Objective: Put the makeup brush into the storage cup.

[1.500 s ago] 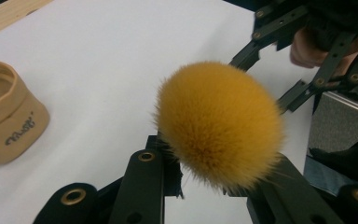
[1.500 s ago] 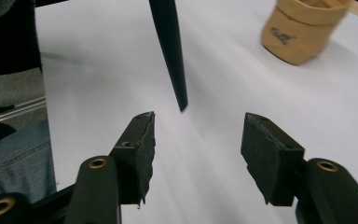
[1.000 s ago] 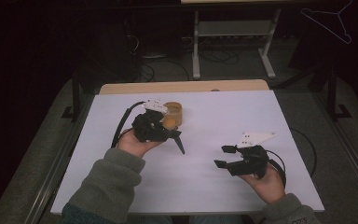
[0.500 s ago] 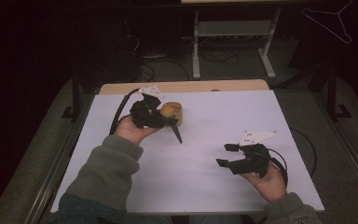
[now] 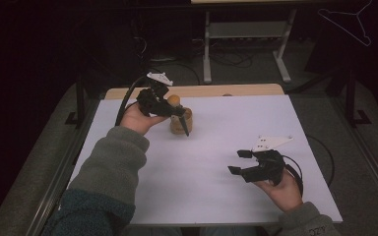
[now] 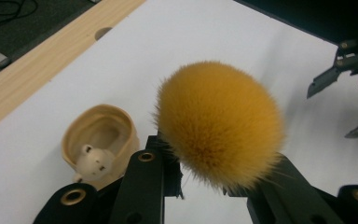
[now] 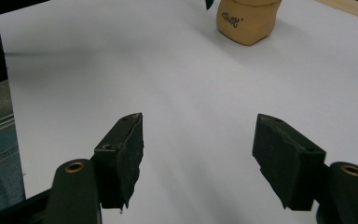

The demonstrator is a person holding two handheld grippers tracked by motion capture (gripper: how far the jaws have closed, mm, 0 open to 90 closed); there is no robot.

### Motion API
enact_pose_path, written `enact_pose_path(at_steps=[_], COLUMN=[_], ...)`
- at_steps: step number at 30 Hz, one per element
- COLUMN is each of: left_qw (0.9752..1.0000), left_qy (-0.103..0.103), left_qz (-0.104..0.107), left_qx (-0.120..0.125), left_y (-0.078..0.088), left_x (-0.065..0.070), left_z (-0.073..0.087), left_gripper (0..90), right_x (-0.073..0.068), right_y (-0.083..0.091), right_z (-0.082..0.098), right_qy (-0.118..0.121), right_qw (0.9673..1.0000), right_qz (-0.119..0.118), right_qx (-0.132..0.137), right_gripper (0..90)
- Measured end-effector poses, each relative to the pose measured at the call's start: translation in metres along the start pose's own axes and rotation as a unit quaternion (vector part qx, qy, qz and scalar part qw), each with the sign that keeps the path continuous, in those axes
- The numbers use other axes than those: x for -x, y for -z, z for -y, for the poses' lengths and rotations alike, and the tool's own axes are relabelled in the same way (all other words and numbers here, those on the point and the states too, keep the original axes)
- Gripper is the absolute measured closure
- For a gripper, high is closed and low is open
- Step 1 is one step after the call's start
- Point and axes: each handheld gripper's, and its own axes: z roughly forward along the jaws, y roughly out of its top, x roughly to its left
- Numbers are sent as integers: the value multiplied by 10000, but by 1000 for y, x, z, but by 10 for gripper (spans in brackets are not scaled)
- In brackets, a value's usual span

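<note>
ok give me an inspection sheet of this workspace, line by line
Surface: white sheet over a wooden table, bare.
Job's things: fluffy orange brush held in left claw; tan holder upright near the far edge.
Clutter: nothing seen.
Grippers: left claw shut on the brush beside the holder; right claw open, nothing between its jaws, which have just been opening.
Cables: black cable trails from left claw.
Surroundings: dark floor, metal stand.

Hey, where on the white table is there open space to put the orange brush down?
The widest bare stretch is mid-table, between the wooden holder and the right gripper, whose jaws have just been opening with nothing between them. The far right part of the table is bare too. It is crowded at far left, where the left gripper holds the brush over the holder.
</note>
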Motion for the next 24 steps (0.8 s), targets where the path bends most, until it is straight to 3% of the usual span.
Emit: enact_pose_path(at_steps=[6,14,24], left_qw=[9997,9988,9977], left_qy=[-114,-62,274], left_qz=[-176,-400,-584], left_qx=[-122,-280,-226], left_y=[1,-7,-8], left_x=[-10,-21,-38], left_z=[-19,-36,-41], left_gripper=[727,726,726], right_x=[2,5,7], right_y=[-3,0,-1], right_z=[0,-1,-1], right_qy=[-4,-30,-55], right_qw=[10000,10000,9999], right_qz=[-29,-46,-80], right_qx=[-34,32,61], right_gripper=[318,313,313])
